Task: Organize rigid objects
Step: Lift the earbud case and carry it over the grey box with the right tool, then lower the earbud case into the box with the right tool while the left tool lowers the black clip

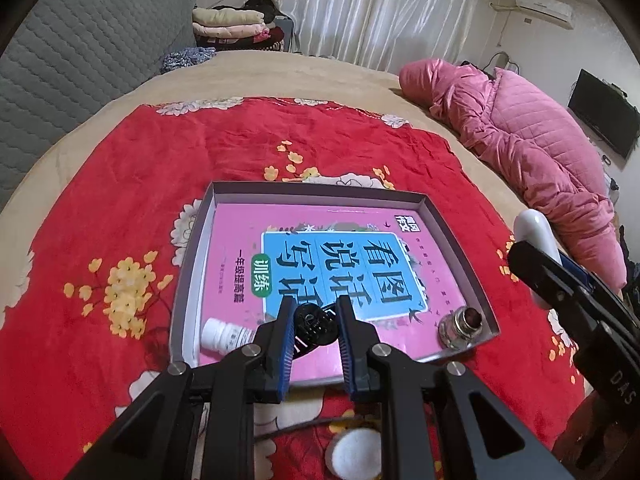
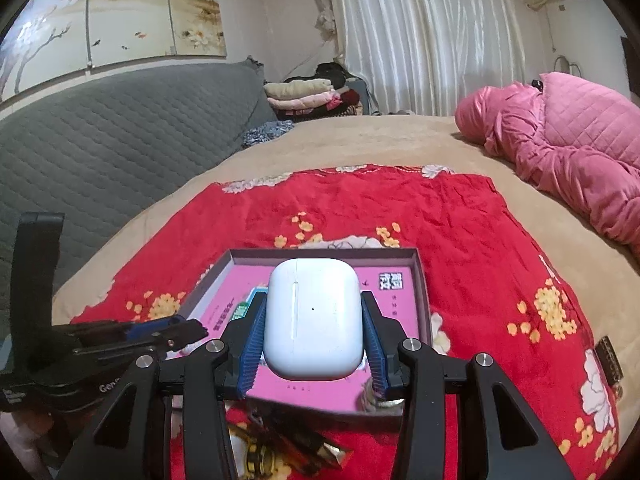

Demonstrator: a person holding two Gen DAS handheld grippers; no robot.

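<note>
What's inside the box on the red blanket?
In the box lies a pink book covering its floor, so nothing beneath shows. On the book rest a white bottle and a small glass jar. The left gripper's fingers hold a black round thing there.

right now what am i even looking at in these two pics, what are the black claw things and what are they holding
The black claws are two hand-held grippers; a person carries one in each hand, and each has a wide-angle camera looking out along its fingers. So each picture is the view from one gripper.

In the left gripper's view, its blue-padded fingers are closed on a small black round object over a shallow grey box. In the box lie a pink book, a small white bottle and a small glass bottle.

In the right gripper's view, the fingers hold a white earbud case above the same box. Everything sits on a red flowered cloth spread over a bed.
</note>
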